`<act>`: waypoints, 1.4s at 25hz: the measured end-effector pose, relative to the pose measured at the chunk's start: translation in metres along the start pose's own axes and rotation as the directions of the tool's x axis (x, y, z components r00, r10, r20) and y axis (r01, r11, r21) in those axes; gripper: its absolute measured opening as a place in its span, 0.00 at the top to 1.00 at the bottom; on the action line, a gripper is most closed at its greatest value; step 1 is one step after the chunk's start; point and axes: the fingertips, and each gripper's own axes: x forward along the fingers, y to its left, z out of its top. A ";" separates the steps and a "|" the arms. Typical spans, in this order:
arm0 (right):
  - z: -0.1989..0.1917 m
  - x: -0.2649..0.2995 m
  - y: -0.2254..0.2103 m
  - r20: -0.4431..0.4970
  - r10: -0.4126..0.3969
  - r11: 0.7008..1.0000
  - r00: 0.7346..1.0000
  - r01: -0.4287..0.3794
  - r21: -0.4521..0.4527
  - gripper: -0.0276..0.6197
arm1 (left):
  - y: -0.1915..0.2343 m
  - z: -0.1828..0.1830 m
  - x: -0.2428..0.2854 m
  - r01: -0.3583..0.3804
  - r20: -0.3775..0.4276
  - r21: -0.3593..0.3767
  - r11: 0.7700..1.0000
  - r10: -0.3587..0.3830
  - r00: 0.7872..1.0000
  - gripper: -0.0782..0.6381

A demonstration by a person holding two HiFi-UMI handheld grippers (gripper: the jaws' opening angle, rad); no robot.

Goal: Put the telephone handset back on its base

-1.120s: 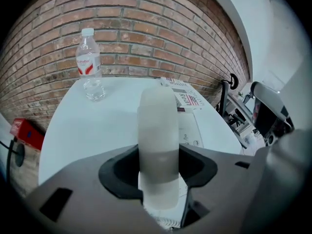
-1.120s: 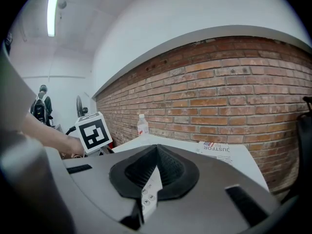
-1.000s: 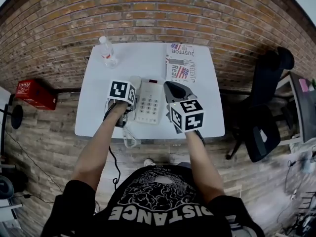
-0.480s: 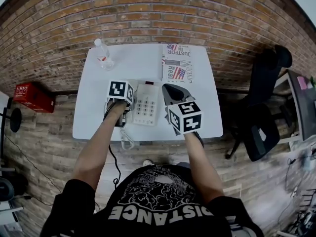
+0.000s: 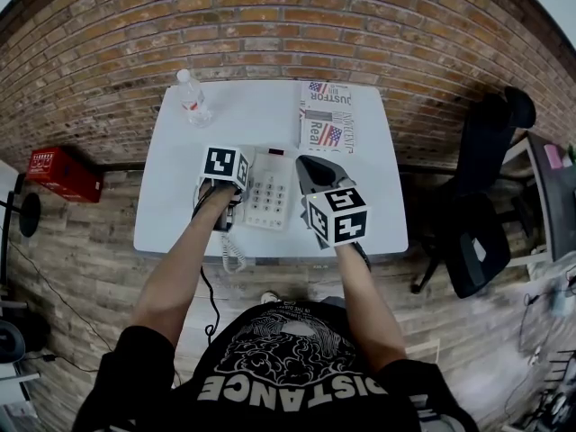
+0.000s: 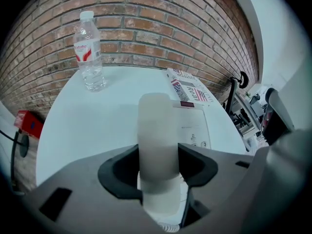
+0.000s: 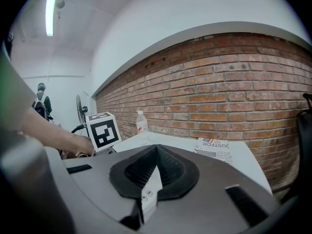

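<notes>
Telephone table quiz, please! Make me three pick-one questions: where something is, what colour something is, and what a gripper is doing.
1. Where does the water bottle stand?
A. at the far left corner of the table
B. on the floor
C. on the newspaper

2. What colour is the table?
A. green
B. white
C. black

3. What is the left gripper doing?
A. hanging open
B. gripping the bottle
C. gripping the handset

Answers: 1 A, it stands near the brick wall at the left; 2 B, its bare top is white; 3 C, its jaws press the pale handset from both sides.
</notes>
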 end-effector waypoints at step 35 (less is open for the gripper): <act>0.015 -0.027 -0.004 0.032 0.046 0.999 0.998 -0.046 -0.019 0.96 | -0.028 0.044 -0.090 0.081 0.379 0.073 0.994 -0.103 0.920 0.58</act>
